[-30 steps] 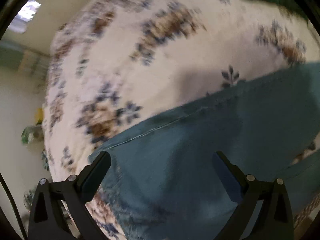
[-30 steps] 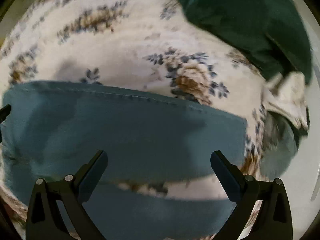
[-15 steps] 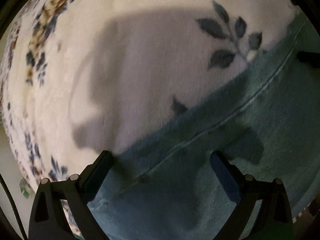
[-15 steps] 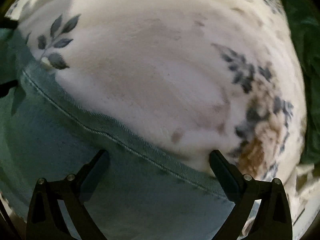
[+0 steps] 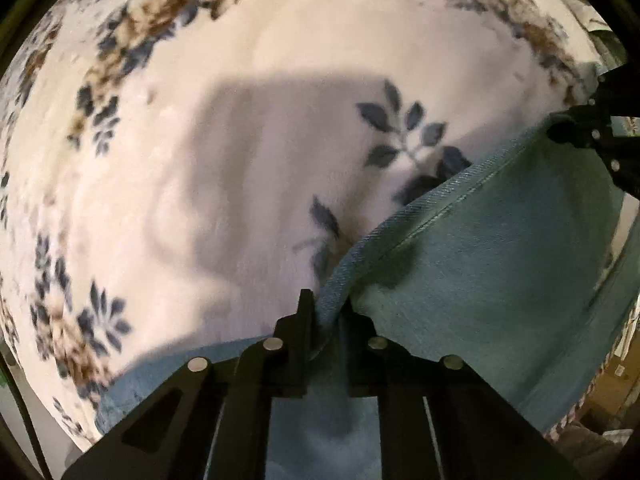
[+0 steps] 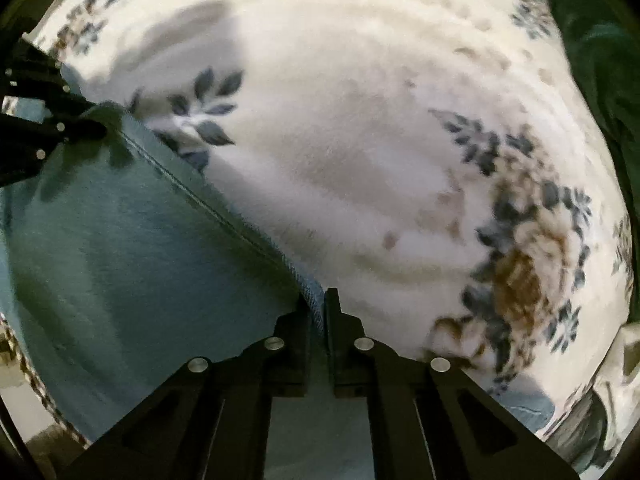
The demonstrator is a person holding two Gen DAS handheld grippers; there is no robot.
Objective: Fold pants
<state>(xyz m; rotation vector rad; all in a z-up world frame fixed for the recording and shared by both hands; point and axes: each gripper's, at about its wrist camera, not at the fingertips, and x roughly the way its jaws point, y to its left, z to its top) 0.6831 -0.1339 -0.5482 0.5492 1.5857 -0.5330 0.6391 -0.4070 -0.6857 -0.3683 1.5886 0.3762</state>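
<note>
Blue pants (image 5: 500, 280) on floral blanket (image 5: 240, 180)

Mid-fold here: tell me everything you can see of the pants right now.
The pants are blue-green denim-like cloth with a stitched hem running along the visible edge. They lie on a white floral blanket, with that edge pinched at two points: the left gripper is shut on it in one place and the right gripper in another. The hem spans between the two grips, and near them looks raised off the blanket. Waistband and pockets are out of view.
</note>
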